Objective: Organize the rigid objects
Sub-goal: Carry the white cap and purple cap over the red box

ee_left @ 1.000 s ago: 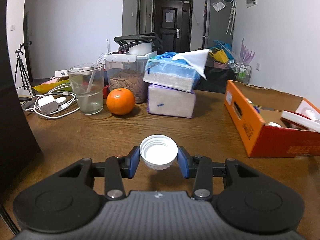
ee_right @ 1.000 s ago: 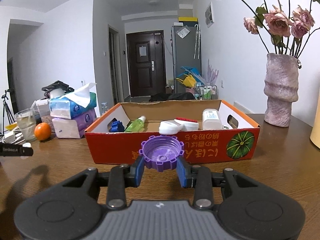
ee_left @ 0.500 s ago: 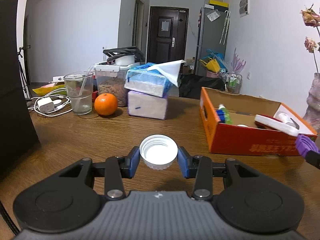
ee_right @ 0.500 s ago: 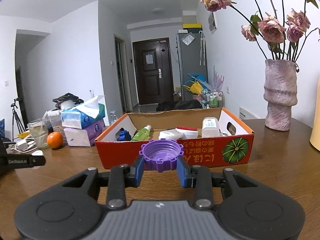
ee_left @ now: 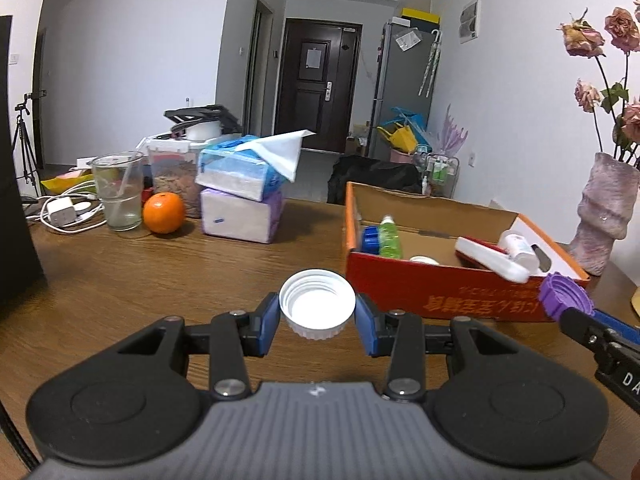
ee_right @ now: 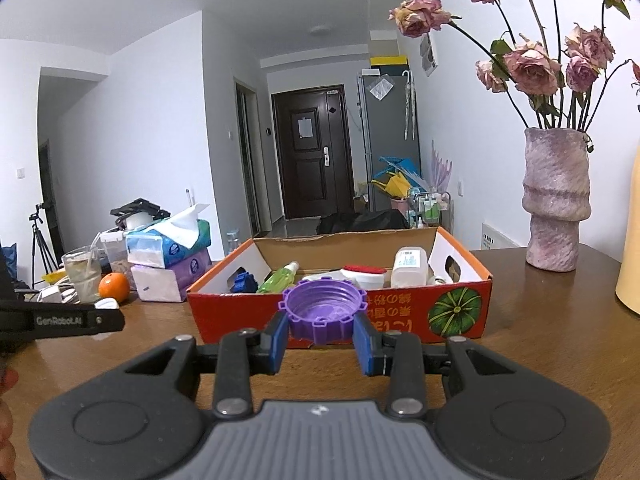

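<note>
**Two caps held short of the box: risks at release**

Left tongs (ee_left: 317, 316) closed on white cap (ee_left: 317, 304), open side up, above bare desk (ee_left: 120, 280) short of the near wall of the orange box (ee_left: 440, 292). Right tongs (ee_right: 322, 330) closed on purple notched cap (ee_right: 323, 312), likewise open side up, just before the same near wall, toward its right end in the left wrist view. Already in the box: green bottle (ee_right: 278, 278), blue piece (ee_right: 244, 282), white bottle (ee_right: 409, 268), red-and-white item (ee_left: 490, 258).

Likely faults, as judged:
- Release before clearing the near wall: cap dropped on the desk, free to roll toward an edge.
- Low approach: cap or tongs striking the cardboard wall, shoving the light box.
- Both tongs converging on one stretch of wall: collision between them.
- Shallow pinch on a rim: cap twisting out during carry.
</note>
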{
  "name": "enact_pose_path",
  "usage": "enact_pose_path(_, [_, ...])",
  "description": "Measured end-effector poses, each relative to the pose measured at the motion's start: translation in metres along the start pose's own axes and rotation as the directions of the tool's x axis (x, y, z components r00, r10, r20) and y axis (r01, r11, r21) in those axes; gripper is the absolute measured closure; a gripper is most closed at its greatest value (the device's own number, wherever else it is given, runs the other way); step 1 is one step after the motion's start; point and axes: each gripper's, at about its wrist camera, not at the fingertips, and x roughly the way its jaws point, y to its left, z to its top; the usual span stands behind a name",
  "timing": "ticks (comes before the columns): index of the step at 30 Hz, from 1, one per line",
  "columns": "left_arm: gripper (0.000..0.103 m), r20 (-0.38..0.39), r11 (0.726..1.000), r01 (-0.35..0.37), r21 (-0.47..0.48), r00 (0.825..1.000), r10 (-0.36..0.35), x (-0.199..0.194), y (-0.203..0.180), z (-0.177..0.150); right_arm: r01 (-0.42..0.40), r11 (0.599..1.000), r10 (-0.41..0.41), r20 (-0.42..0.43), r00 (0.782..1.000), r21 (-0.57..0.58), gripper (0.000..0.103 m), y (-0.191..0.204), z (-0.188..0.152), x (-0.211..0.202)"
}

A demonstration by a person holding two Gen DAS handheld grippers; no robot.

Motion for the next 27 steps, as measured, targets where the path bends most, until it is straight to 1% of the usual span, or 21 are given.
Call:
enact_pose_path(6, [0.062,0.015,1.000,0.028,-0.008,0.999,-0.028,0.005,-0.025,0.008,-0.003,1.000,0.002,0.025,1.000,0.009,0.069,-0.013,0.008,0.002])
enact_pose_path(13, [0.062,0.033,0.999,0.051,-0.017,0.998,-0.051,0.020,-0.051,0.019,-0.001,1.000,0.000,0.052,0.999,0.011,0.069,-0.023,0.019,0.011])
enact_pose_path(19, [0.062,0.040,0.997,0.068,-0.029,0.997,-0.067,0.041,-0.067,0.030,0.008,1.000,-0.009,0.067,0.998,0.015,0.069,-0.032,0.028,0.025])
enact_pose_path(27, [0.062,0.044,0.997,0.077,-0.028,0.996,-0.075,0.067,-0.079,0.041,0.020,1.000,-0.020,0.064,0.998,0.010,0.069,-0.042,0.035,0.050])
